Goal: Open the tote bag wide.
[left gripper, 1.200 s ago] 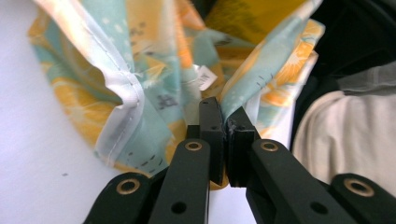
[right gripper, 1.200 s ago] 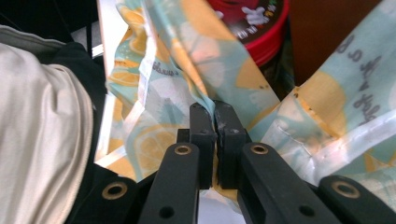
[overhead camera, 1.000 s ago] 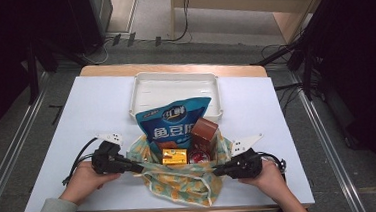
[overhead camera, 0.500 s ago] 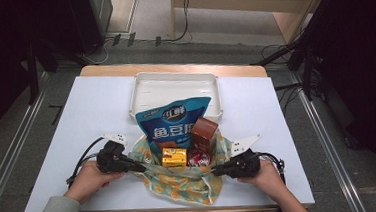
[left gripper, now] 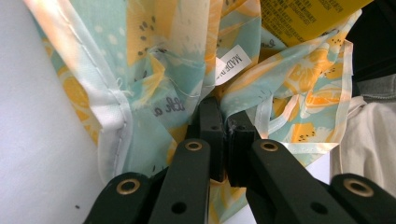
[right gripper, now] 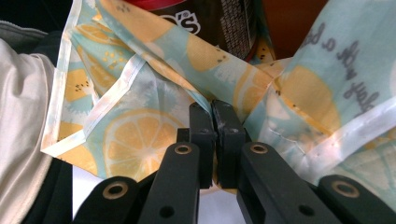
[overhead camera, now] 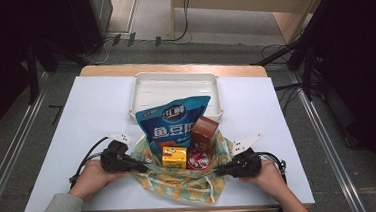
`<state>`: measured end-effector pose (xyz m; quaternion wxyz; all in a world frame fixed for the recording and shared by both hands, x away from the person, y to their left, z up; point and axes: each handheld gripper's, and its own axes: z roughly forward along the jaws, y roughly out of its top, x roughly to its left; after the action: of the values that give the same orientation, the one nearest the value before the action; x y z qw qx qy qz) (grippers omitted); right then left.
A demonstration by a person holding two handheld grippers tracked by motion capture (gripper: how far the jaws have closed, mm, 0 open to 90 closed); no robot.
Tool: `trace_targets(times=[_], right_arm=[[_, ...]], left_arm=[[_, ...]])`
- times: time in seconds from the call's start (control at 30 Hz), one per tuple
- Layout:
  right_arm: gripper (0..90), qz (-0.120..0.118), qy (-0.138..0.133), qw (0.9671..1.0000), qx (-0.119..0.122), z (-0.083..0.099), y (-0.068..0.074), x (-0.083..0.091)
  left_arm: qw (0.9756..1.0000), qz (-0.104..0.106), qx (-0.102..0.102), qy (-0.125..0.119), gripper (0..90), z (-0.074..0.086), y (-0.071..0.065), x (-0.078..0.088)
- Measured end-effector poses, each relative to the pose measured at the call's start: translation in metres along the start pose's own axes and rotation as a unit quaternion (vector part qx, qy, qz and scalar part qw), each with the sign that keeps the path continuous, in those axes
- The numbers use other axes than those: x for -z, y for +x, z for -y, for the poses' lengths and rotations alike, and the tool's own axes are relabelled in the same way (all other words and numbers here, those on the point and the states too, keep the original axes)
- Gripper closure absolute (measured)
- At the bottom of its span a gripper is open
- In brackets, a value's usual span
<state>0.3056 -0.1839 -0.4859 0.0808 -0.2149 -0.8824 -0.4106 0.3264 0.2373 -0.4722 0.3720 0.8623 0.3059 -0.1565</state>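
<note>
A lemon-print cloth bag [overhead camera: 181, 184] lies open near the table's front edge. In it stand a blue snack bag [overhead camera: 174, 119], a brown box [overhead camera: 205, 131], a yellow box [overhead camera: 174, 157] and a red-lidded can [overhead camera: 197, 159]. My left gripper [overhead camera: 142, 168] is shut on the bag's left rim; in the left gripper view its jaws [left gripper: 226, 126] pinch the cloth [left gripper: 154, 70] just under a white label. My right gripper [overhead camera: 219, 172] is shut on the right rim, and the right gripper view shows its jaws [right gripper: 212, 116] clamping a fold of the cloth [right gripper: 140, 135].
A white tray [overhead camera: 174, 82] sits behind the bag, and the blue snack bag leans over its near rim. The white tabletop [overhead camera: 91, 112] stretches to both sides. Both hands rest close to the front edge. Cables lie on the floor beyond the table.
</note>
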Motion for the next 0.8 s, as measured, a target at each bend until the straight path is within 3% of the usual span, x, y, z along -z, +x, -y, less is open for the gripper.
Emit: trace_targets(times=[0.1, 0.2, 0.47, 0.67, 0.8], right_arm=[[85.7, 0.005, 0.008, 0.9999, 0.003, -0.002, 0.003, 0.001], [77.9, 0.0, 0.004, 1.0, 0.003, -0.002, 0.006, 0.005], [61.7, -0.017, -0.028, 0.9995, 0.004, -0.007, 0.019, 0.021], [59.5, -0.008, -0.049, 0.9987, 0.011, -0.015, 0.029, 0.037], [64.1, 0.005, -0.063, 0.9979, 0.012, -0.023, 0.032, 0.048]], left_arm=[[0.9998, -0.009, -0.015, 0.0, 85.1, 0.0, -0.003, 0.002], [0.9999, -0.005, -0.014, -0.004, 77.4, -0.001, -0.006, 0.006], [0.9995, -0.002, -0.031, -0.009, 56.9, -0.001, -0.023, 0.021], [0.9984, -0.004, -0.051, -0.024, 51.7, -0.01, -0.036, 0.036], [0.9981, 0.0, -0.053, -0.032, 51.2, -0.018, -0.044, 0.045]])
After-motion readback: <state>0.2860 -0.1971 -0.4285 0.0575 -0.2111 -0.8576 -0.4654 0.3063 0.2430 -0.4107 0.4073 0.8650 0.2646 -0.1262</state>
